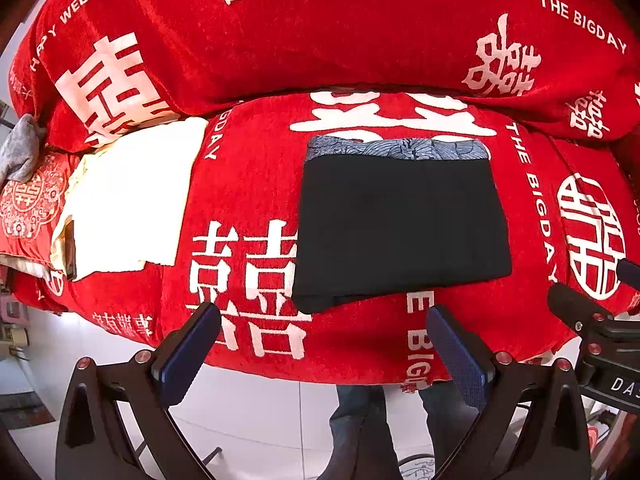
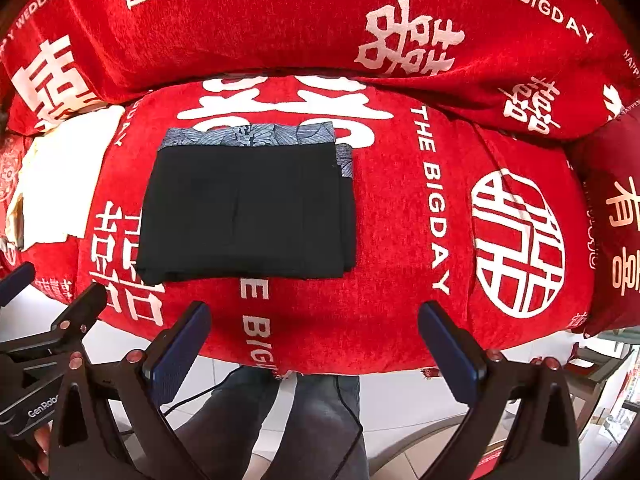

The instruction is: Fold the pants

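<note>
1. The left gripper fills the bottom of the left wrist view with its two blue-padded fingers spread wide and nothing between them; it hangs over the near edge of the red cover, clear of the cloth.
2. The right gripper sits likewise at the bottom of the right wrist view, jaws wide apart and empty; its blue pads stand above the cover's front hem; the other gripper's black frame shows at the lower left edge of this frame.
3. The pants lie just beyond the fingertips, centre-right in the left view and centre-left in the right view; they are folded into a flat black rectangle, layered edges showing along the near and right sides; a grey-blue patterned waistband runs along the far edge.
4. The pants rest on the red cover, printed with white characters and "THE BIGDAY"; neither gripper touches them.
5. A cream folded cloth lies at the left of the left view, well apart from the pants; a grey rag sits at the far left edge.
6. Below the cover, a person's legs in dark jeans stand on a pale tiled floor.
</note>
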